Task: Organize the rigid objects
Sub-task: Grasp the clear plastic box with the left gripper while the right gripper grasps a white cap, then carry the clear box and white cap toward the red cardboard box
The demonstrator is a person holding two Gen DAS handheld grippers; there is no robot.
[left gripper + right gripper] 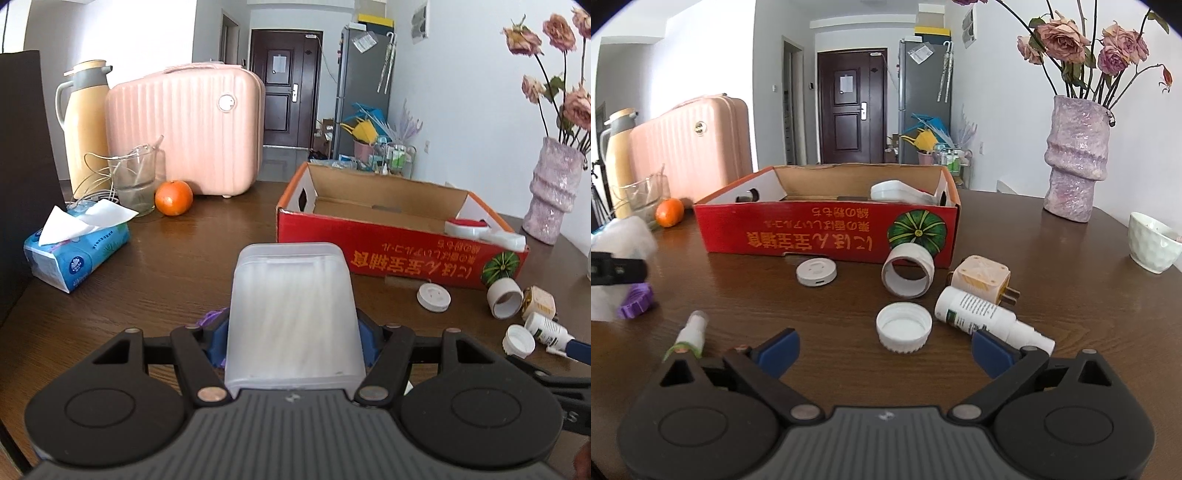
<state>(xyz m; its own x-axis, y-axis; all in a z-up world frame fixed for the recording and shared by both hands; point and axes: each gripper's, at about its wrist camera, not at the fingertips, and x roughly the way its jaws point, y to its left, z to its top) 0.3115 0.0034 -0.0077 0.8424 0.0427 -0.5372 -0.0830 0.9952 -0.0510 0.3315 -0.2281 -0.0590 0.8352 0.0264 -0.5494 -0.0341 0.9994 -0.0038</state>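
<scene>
Counts: one red cardboard box (827, 236), one white bottle cap (904, 328), one white spray bottle (982, 314), one tape roll core (908, 272), one round white disc (816, 272), one beige plug adapter (980, 278). Left gripper (291, 341) is clamped on a frosted plastic box (293, 317), long axis running away from the camera toward the red box, held above the table (184, 266). Right gripper (884, 350) jaws spread wide, nothing between them, with the cap just ahead. Only the right view shows the purple gear piece (636, 297), small tube (689, 334), white bowl (1152, 242); only the left shows the tissue pack (75, 254).
</scene>
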